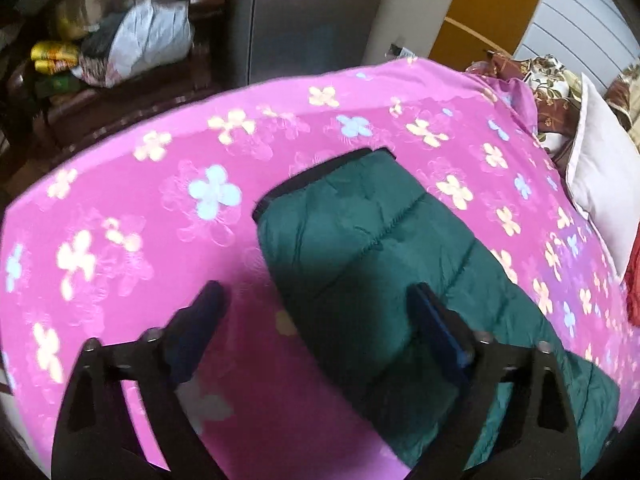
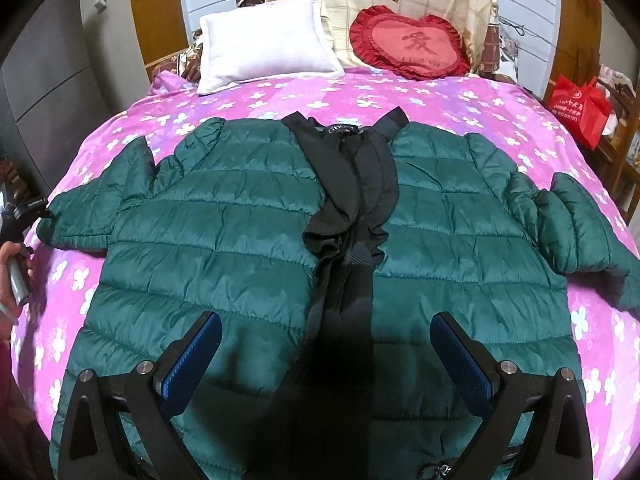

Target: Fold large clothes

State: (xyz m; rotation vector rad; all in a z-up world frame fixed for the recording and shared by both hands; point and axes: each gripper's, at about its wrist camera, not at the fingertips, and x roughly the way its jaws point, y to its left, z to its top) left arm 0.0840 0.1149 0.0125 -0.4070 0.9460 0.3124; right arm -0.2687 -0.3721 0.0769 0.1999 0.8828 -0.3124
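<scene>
Two pillows [image 2: 264, 48] beyond the green jacket [image 2: 224, 232].

Both wrist views angled down, sharing jacket [image 2: 224, 216] on bed [image 1: 120, 208]

Bed under a pink flower-printed cover [image 2: 400, 96], bearing a dark green quilted puffer jacket [image 2: 224, 240] spread flat with sleeves out (black lining showing down the open front), plus a white rectangular pillow [image 2: 264, 44] and a red heart-shaped frilled cushion [image 2: 412, 42] at the head.
</scene>
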